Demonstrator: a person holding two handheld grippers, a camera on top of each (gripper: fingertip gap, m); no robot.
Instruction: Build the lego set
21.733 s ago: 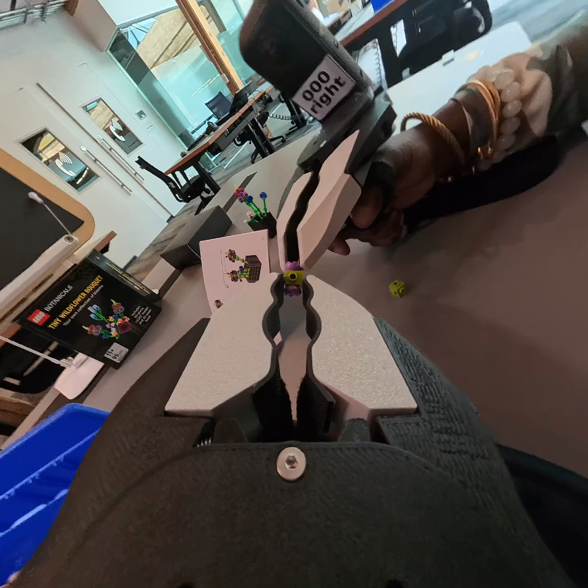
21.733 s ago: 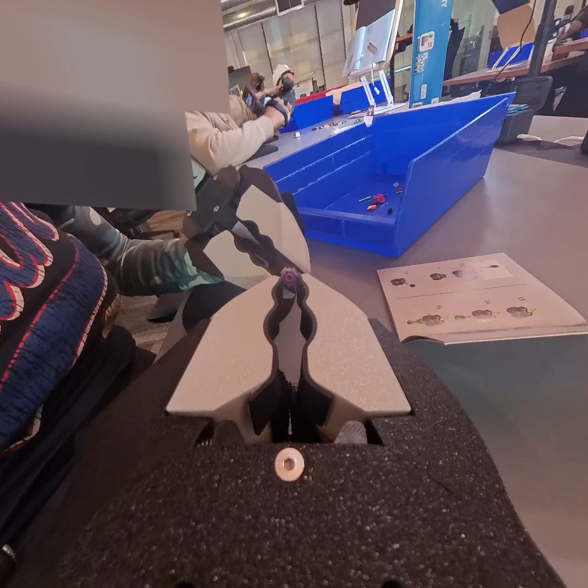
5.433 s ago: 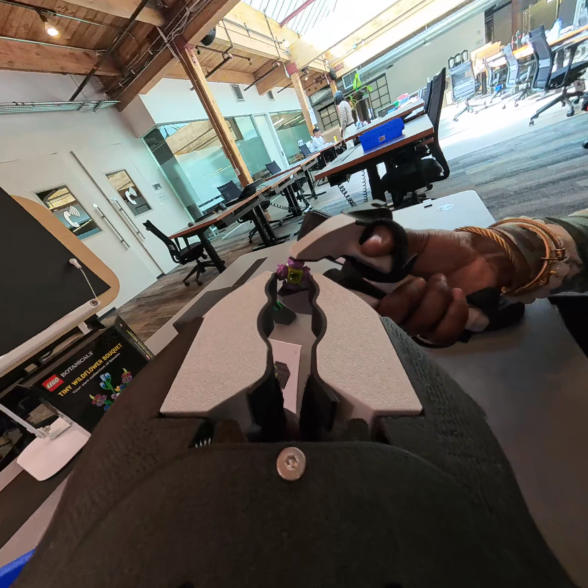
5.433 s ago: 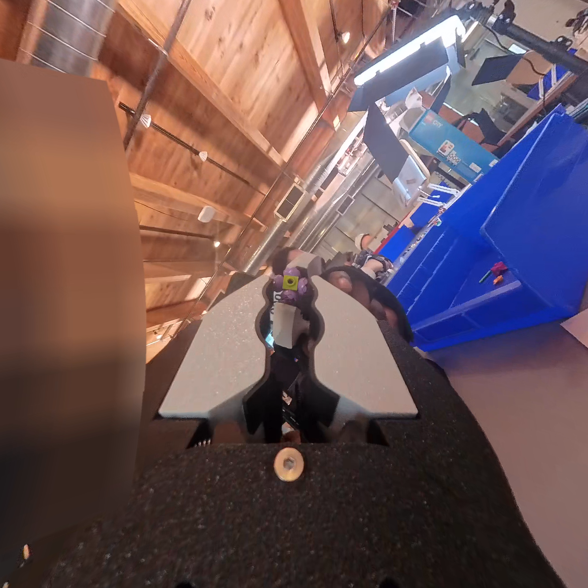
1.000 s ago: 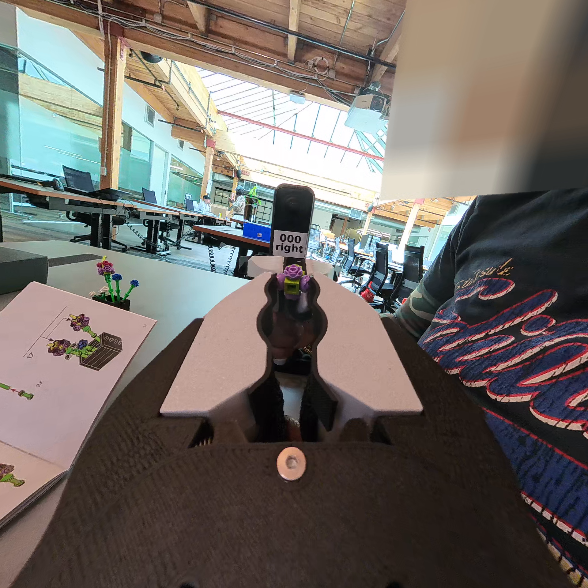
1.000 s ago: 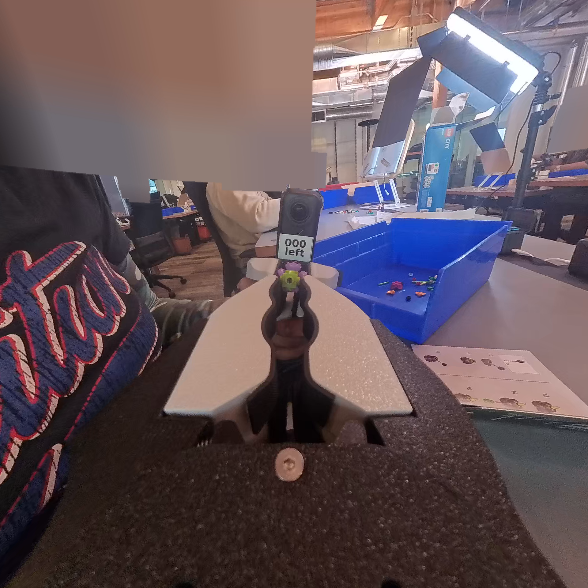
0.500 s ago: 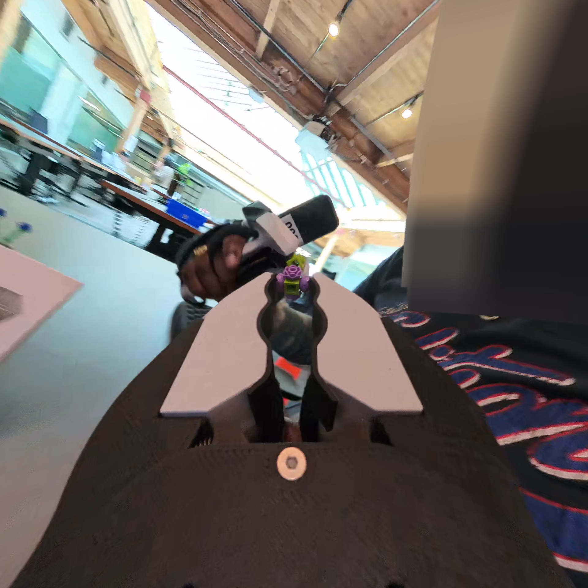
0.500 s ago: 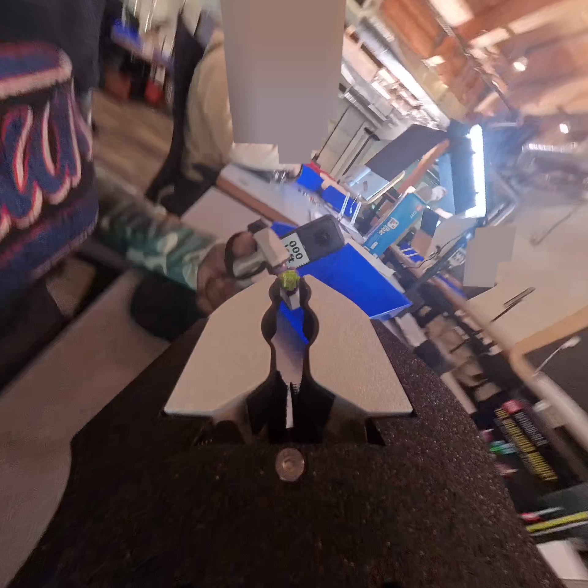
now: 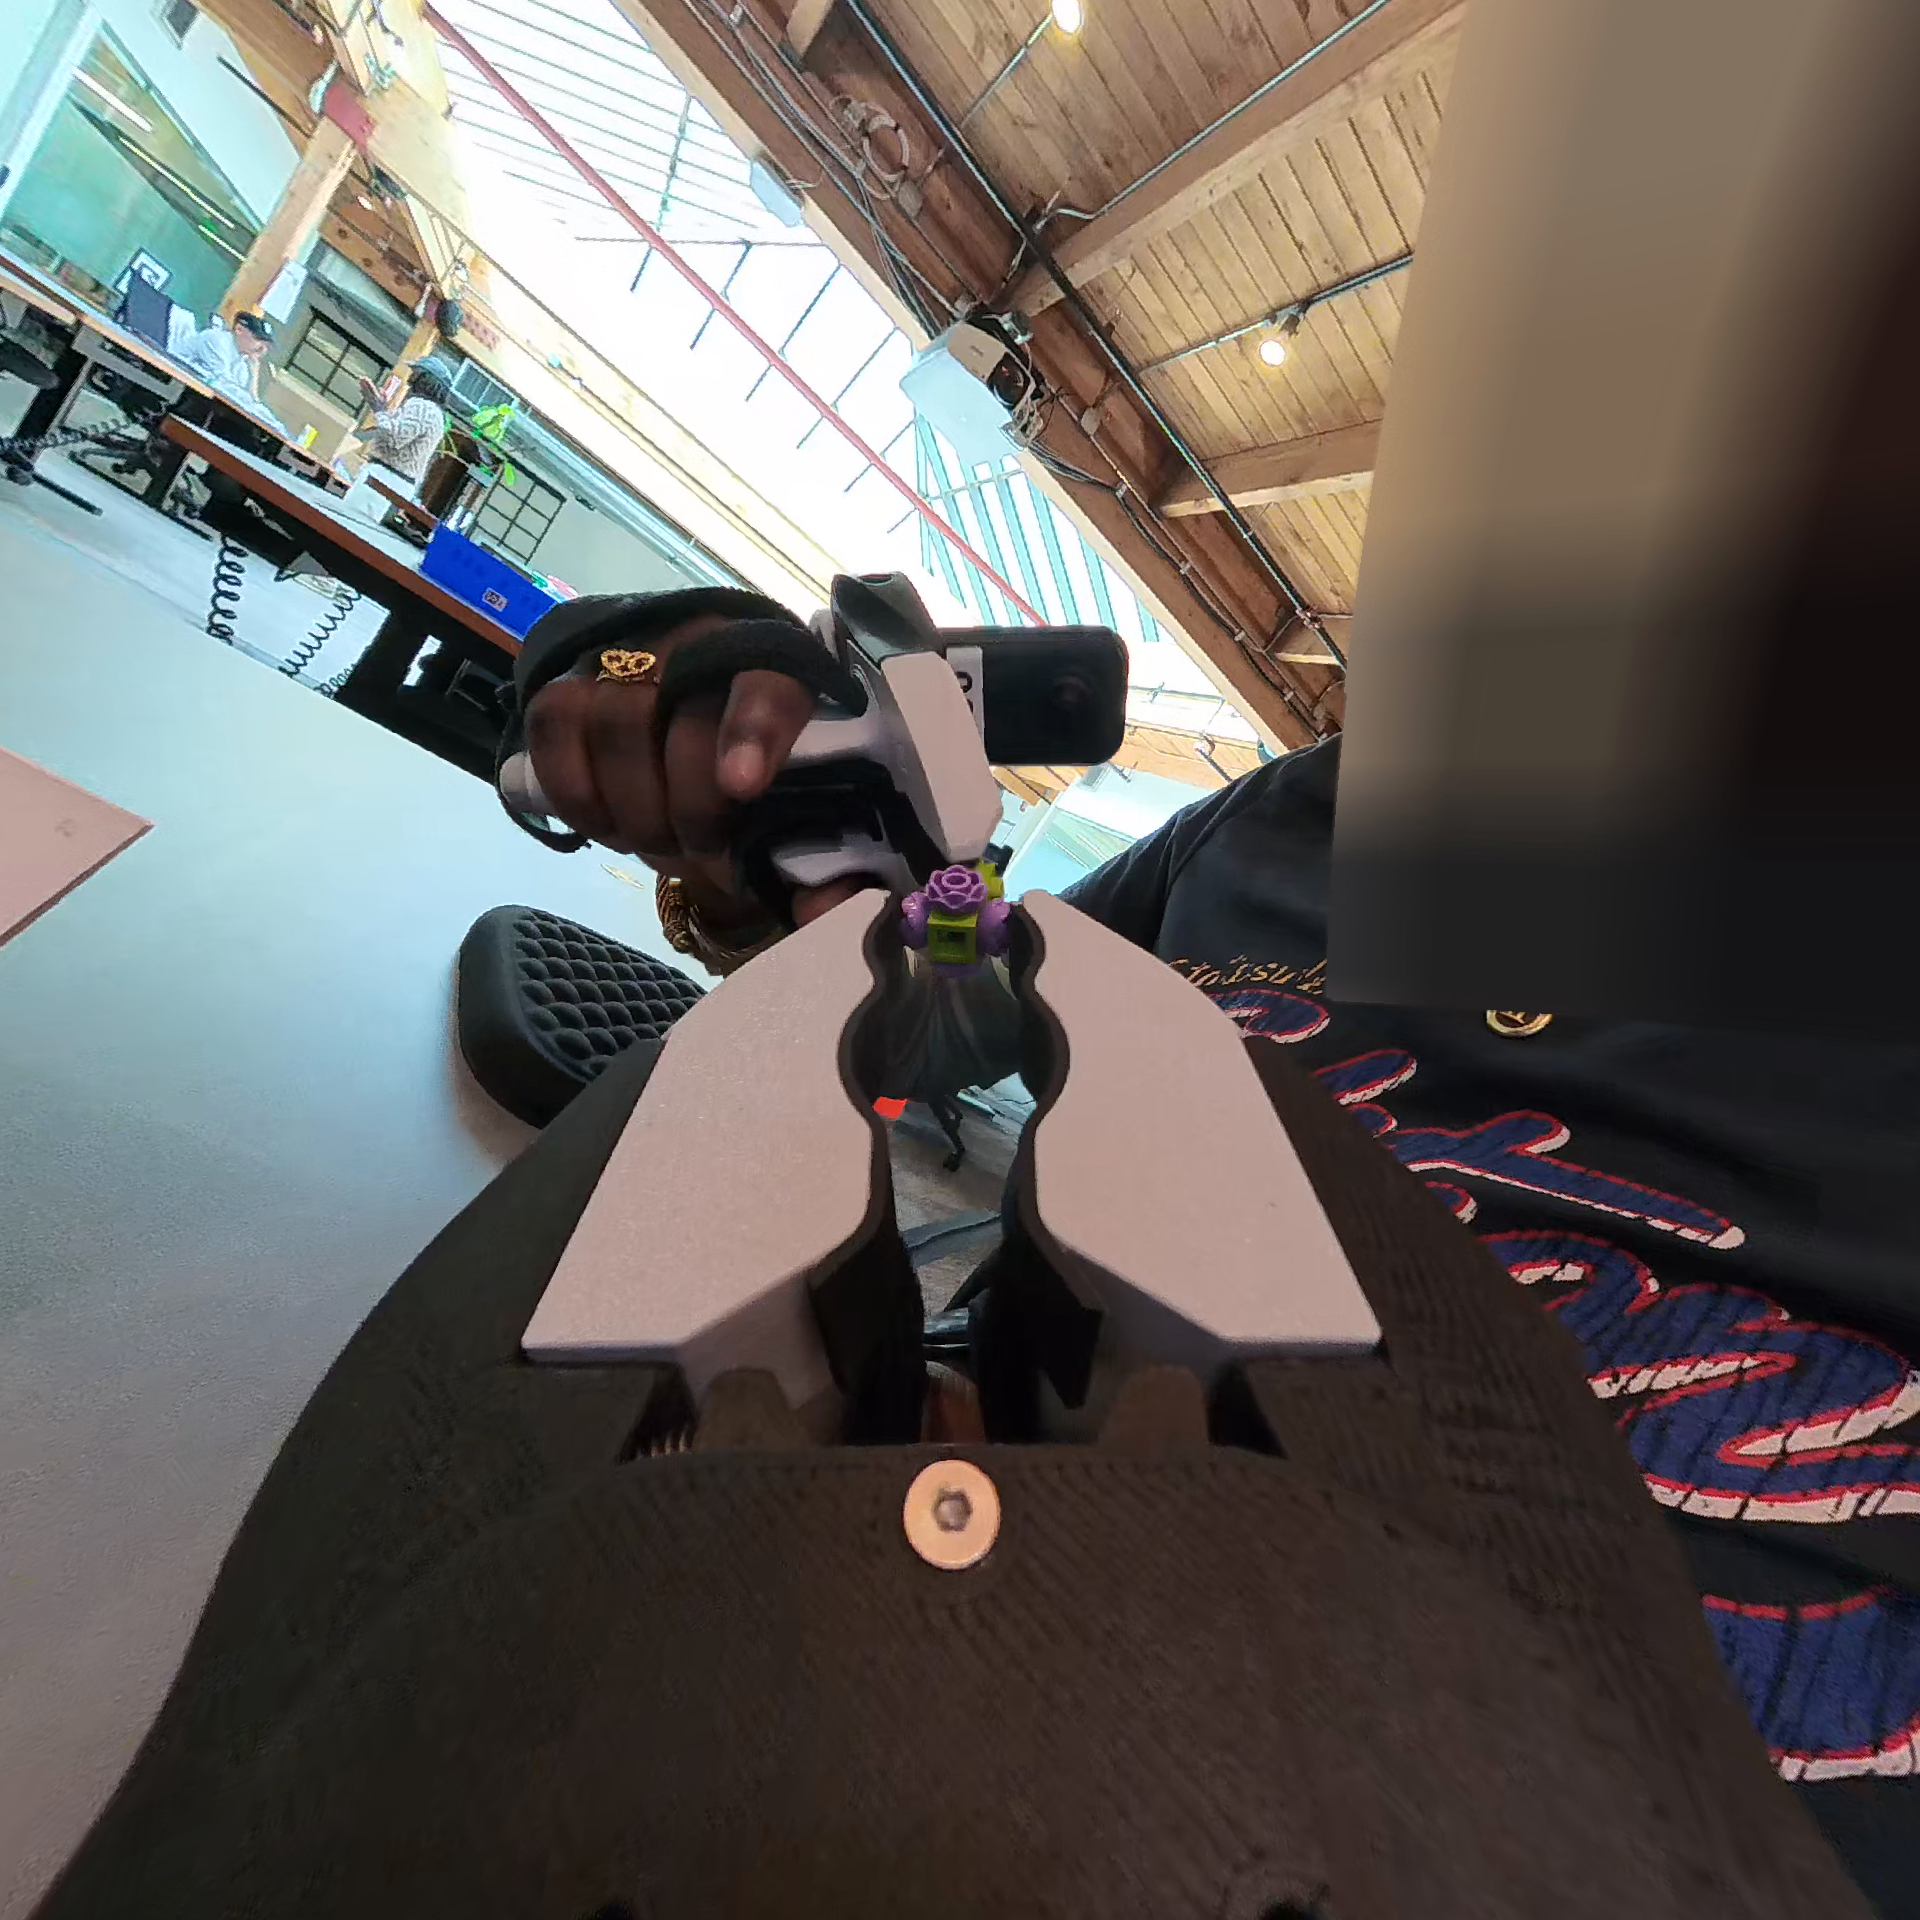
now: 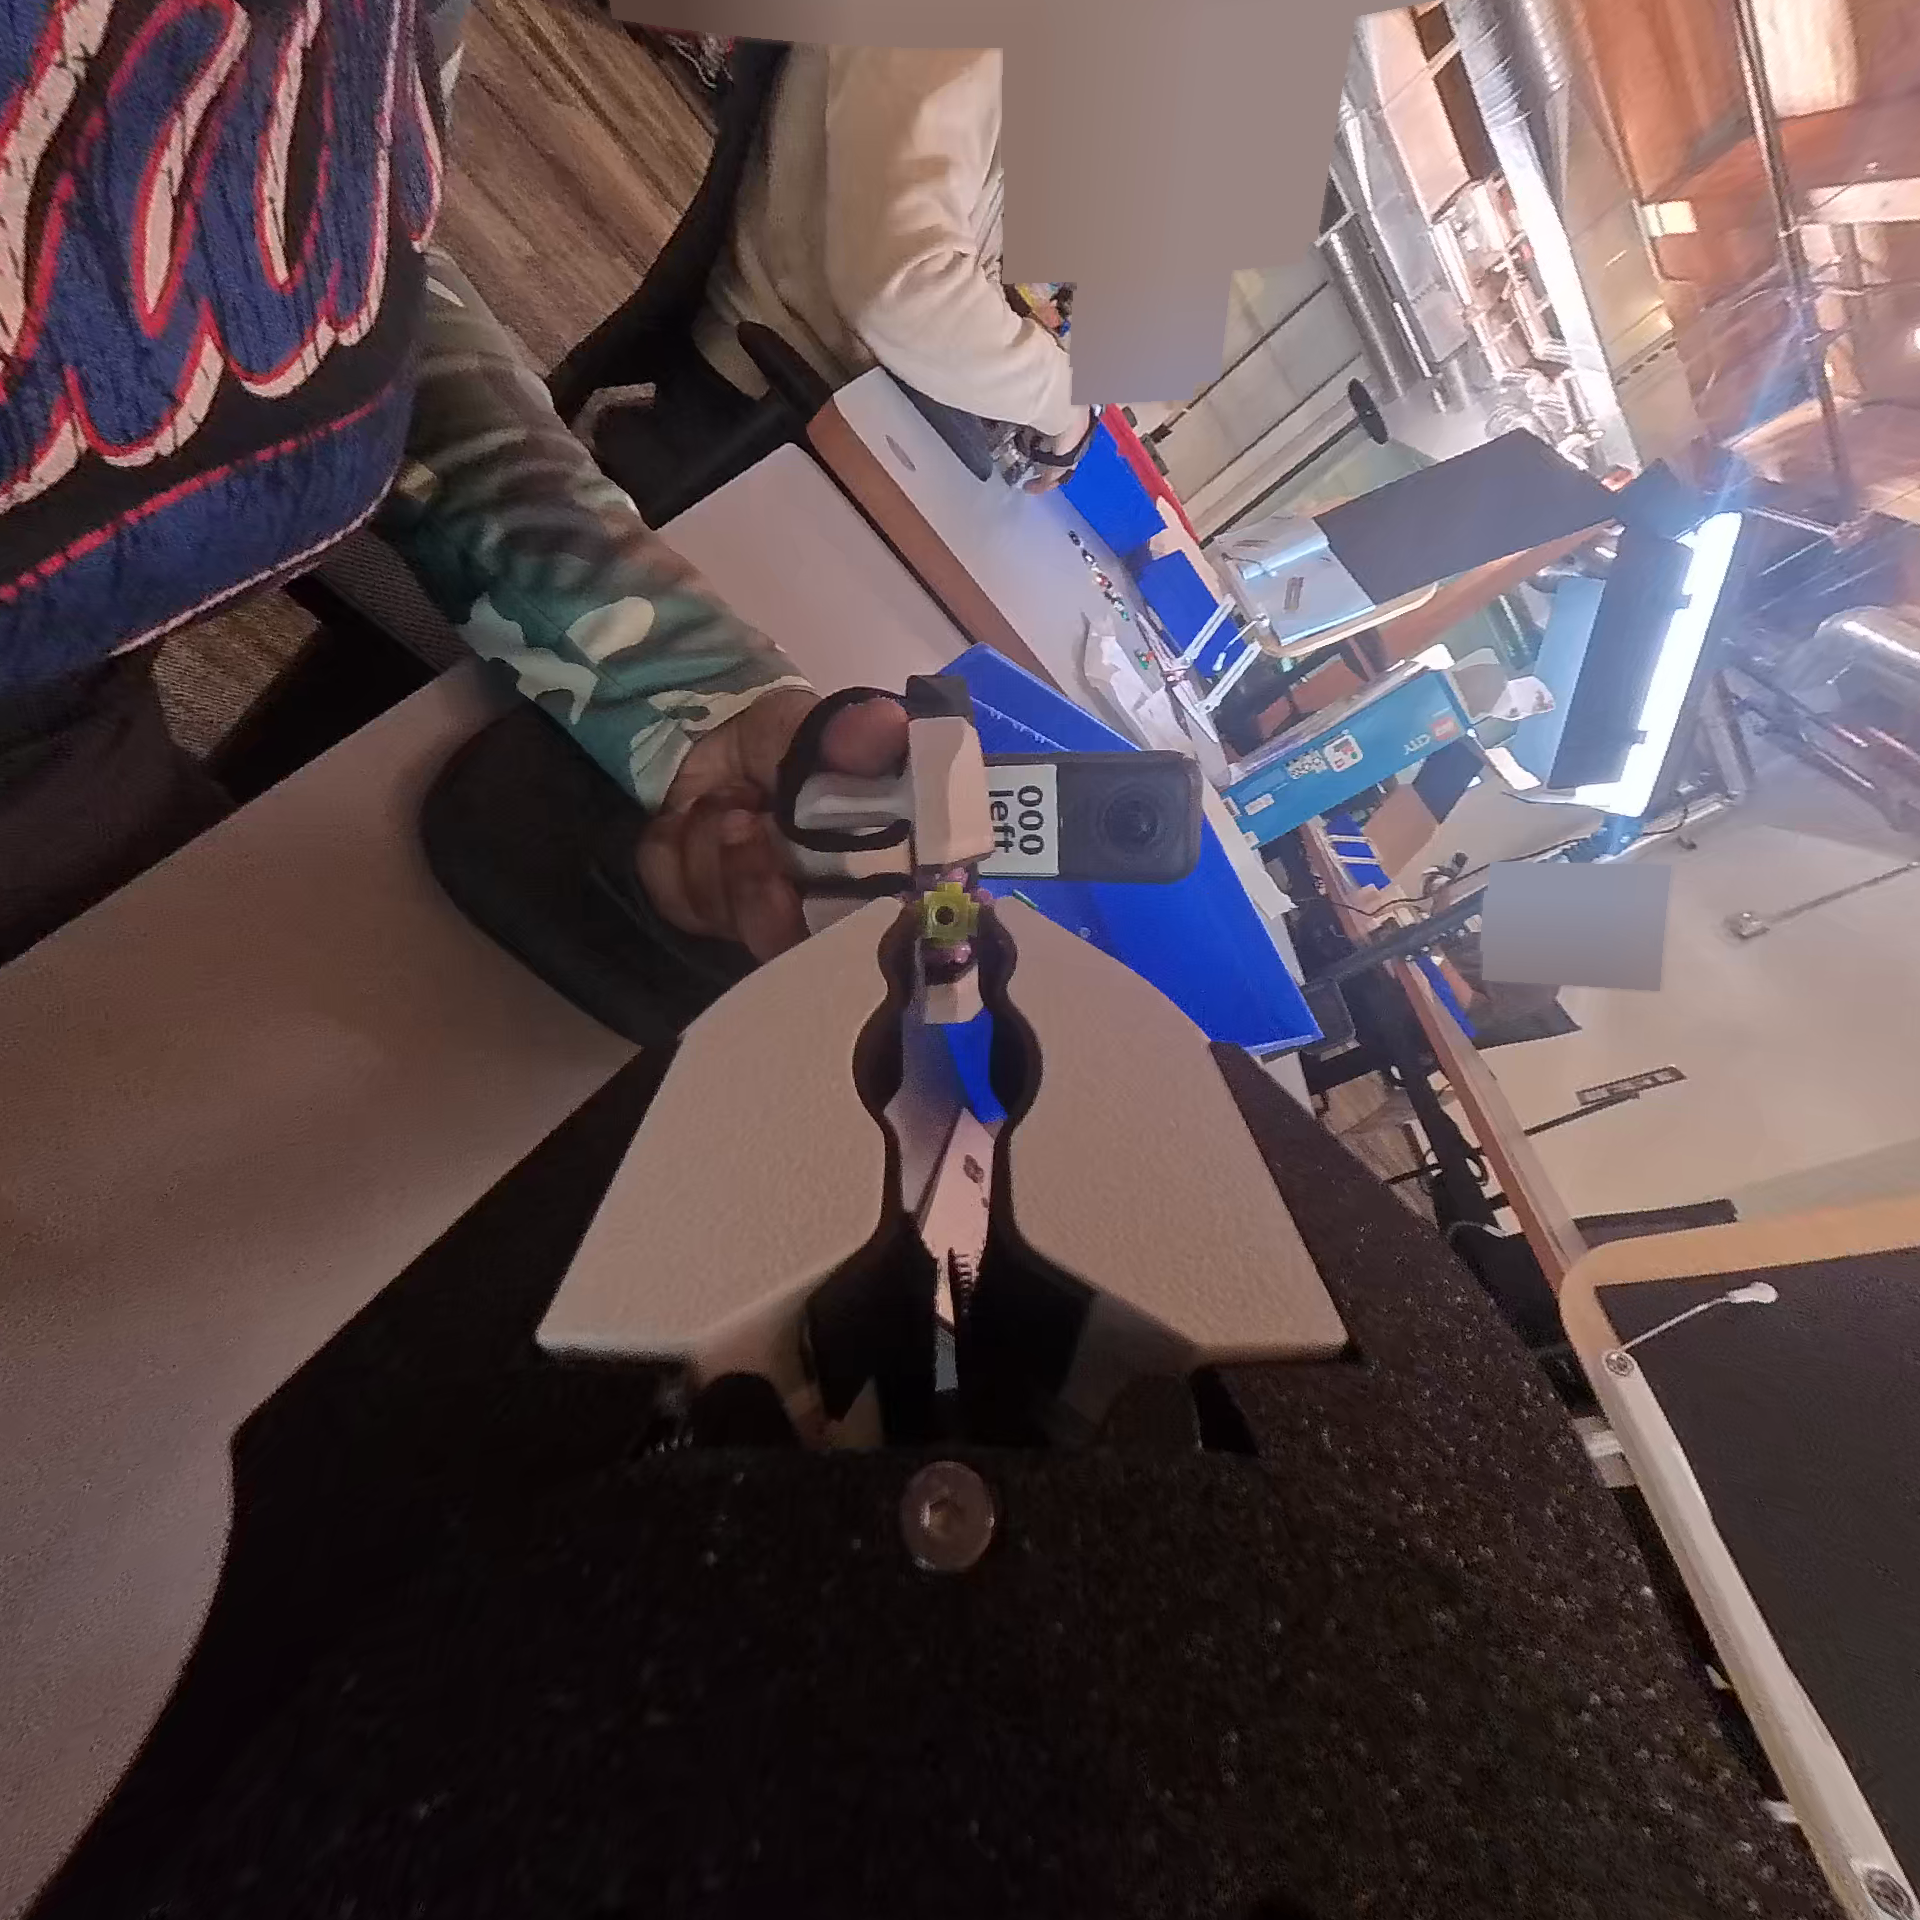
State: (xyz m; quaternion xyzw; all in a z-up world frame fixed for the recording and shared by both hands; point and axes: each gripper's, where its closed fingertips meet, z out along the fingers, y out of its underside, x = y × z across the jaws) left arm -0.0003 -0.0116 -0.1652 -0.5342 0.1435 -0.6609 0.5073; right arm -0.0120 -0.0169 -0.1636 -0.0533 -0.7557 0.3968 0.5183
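My left gripper (image 9: 951,928) is shut on a small purple flower cluster (image 9: 954,894) with a lime green block in its middle, held up in the air above the grey table (image 9: 208,1091). My right gripper (image 10: 948,923) faces it tip to tip and is shut on a lime green piece (image 10: 943,914) that touches the cluster's purple part (image 10: 945,954). In the left wrist view the right gripper's fingers (image 9: 930,758) come down onto the cluster from above. In the right wrist view the left gripper's fingers (image 10: 943,790) reach in from above. The joint between the pieces is hidden.
A blue bin (image 10: 1164,935) stands on the table behind the left gripper. A corner of the instruction booklet (image 9: 52,862) lies at the far left. A black padded rest (image 10: 540,862) is under the left forearm. Another person (image 10: 914,260) sits at the neighbouring table. The tips of both grippers are at nearly the same place.
Both grippers have rolled and tilted together, so each now sees the other turned on its side. They stay tip to tip and keep hold of their pieces.
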